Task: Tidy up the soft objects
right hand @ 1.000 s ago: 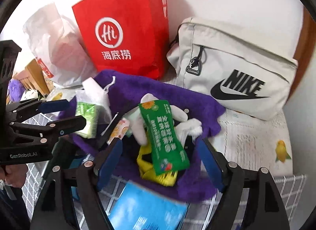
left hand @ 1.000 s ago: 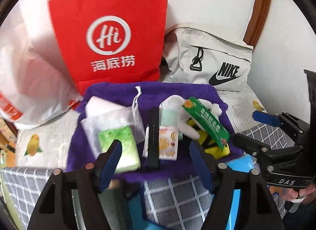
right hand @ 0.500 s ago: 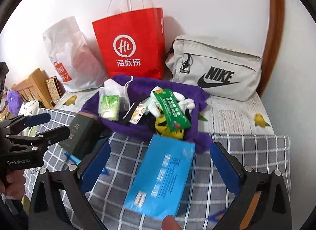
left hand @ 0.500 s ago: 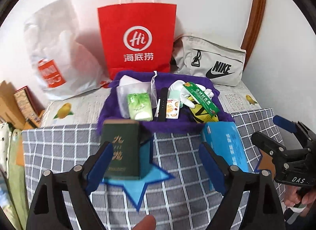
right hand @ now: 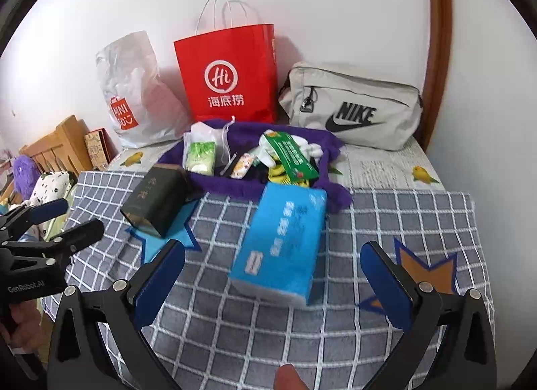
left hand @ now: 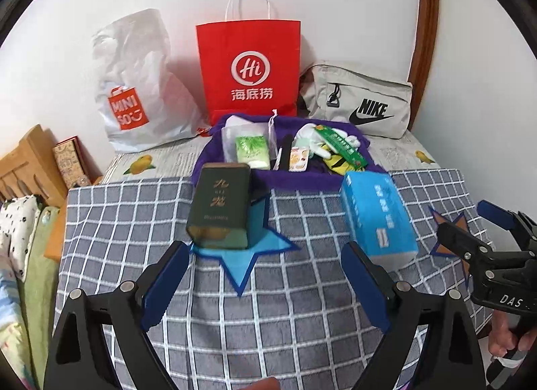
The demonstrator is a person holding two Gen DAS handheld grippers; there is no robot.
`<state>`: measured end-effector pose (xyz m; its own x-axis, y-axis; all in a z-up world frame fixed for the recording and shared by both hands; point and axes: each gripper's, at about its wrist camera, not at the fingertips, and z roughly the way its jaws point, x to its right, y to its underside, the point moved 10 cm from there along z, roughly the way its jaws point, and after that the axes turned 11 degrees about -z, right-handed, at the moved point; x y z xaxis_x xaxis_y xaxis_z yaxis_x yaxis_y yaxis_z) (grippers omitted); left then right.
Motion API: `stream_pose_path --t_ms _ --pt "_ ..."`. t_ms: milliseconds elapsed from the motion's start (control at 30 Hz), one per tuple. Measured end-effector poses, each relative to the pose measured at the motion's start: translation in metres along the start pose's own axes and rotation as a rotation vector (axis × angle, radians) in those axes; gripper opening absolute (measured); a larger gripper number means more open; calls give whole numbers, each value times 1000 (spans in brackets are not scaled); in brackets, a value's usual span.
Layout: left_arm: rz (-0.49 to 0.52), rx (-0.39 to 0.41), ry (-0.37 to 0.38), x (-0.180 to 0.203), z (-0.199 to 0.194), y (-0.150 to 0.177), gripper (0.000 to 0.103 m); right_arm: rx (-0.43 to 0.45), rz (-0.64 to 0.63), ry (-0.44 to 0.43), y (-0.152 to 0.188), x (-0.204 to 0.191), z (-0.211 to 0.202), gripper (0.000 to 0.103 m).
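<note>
Change since a second ago: both grippers have backed away from the purple cloth tray, their fingers opening as they went; a dark green tin and a blue tissue pack now sit on the checked blanket.
Left wrist view, fingers: left gripper (left hand: 265,276) spread wide, nothing between.
Left wrist view, tin: dark green tin (left hand: 220,205) at 11 o'clock of the fingers, on a blue star patch (left hand: 245,256), apart from them.
Left wrist view, tray: purple cloth tray (left hand: 288,182) at 12 o'clock, holding a green tissue packet (left hand: 252,152) and sachets.
Right wrist view, fingers: right gripper (right hand: 273,284) fully spread, empty.
Right wrist view, pack: blue tissue pack (right hand: 283,242) lies between and just beyond the fingertips, toward 12 o'clock, untouched.
Handling: likely light, soft, slick film; pinch across the narrow sides mid-length.
Right wrist view, marker: orange star patch (right hand: 433,271) at 3 o'clock.
</note>
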<state>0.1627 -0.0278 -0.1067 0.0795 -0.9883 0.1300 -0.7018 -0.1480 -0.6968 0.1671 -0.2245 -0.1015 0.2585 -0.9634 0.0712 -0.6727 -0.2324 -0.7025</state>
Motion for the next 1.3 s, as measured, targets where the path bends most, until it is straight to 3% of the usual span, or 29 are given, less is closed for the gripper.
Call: stream_pose_path --t_ms 533,1300 --pt "9 23 -83 -6 -16 31 92 3 -3 -31 31 -14 -18 103" --pt "10 31 -71 0 -25 32 92 4 -16 -18 34 -18 -26 103"
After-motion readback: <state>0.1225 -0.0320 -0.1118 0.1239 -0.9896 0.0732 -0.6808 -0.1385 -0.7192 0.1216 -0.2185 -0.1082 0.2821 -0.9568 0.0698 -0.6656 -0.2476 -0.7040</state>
